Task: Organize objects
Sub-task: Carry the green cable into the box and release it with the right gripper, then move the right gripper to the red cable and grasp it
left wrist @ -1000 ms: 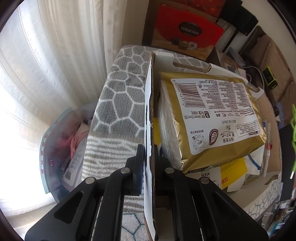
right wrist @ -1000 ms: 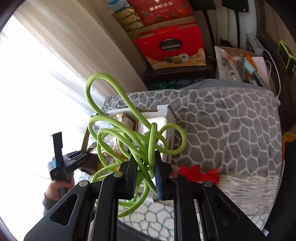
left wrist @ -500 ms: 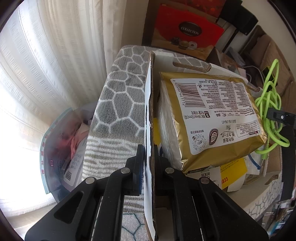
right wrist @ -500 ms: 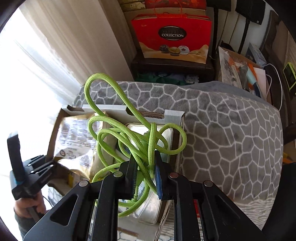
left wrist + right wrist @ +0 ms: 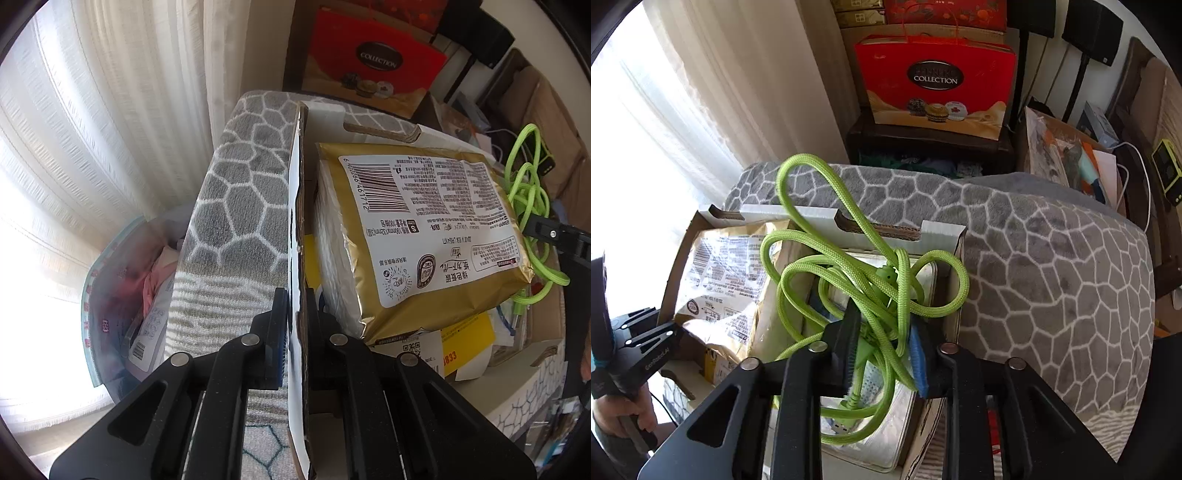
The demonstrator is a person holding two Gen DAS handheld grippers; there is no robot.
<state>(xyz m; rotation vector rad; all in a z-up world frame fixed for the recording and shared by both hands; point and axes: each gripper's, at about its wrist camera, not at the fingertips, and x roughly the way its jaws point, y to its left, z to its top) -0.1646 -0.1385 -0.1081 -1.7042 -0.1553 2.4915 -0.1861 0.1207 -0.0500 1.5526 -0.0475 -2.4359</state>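
We are pinching the cardboard box (image 5: 297,236) wall with the left gripper (image 5: 295,314) to steady it, while the right gripper (image 5: 886,354), jaws parted, is loosing the green cable (image 5: 871,280) (a tangled bundle) over the box, beside the gold packet (image 5: 720,280).

A lived-in home room, cluttered with household things.

Sheer curtains (image 5: 683,110) cover a bright window on the left; a grey patterned blanket (image 5: 1052,266) lies near, and a red chocolate gift bag (image 5: 936,85) stands on a dark shelf at the far side.
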